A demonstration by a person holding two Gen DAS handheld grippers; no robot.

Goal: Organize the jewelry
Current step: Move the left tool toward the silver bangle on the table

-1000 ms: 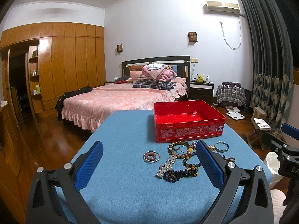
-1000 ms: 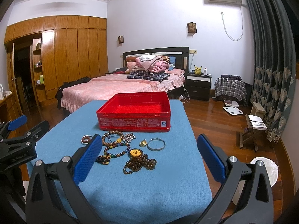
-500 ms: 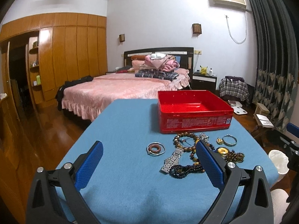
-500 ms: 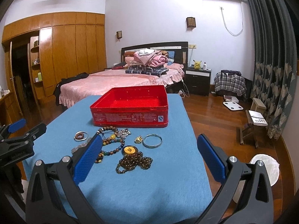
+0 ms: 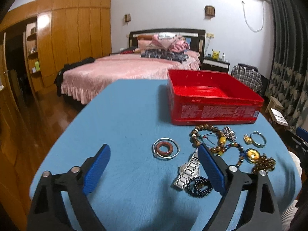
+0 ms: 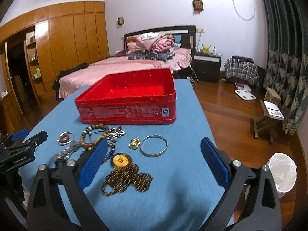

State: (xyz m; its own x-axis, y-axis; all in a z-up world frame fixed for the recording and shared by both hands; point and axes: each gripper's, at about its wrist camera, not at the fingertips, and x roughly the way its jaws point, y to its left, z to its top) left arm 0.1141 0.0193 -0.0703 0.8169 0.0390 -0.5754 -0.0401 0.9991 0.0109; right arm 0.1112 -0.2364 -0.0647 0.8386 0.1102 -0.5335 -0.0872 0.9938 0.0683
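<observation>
Blue cloth surface (image 6: 173,192): open red rectangular tin (image 6: 127,104) behind jewelry pile; pink bed (image 6: 125,69) beyond. Left gripper (image 5: 154,170) & right gripper (image 6: 154,163) fingers wide apart, holding nothing.

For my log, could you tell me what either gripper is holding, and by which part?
Nothing is held: the left gripper and right gripper are both open above the table.

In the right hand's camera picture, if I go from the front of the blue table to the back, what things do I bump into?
Brown bead necklace → round gold medallion → silver bangle → red tin box.
</observation>
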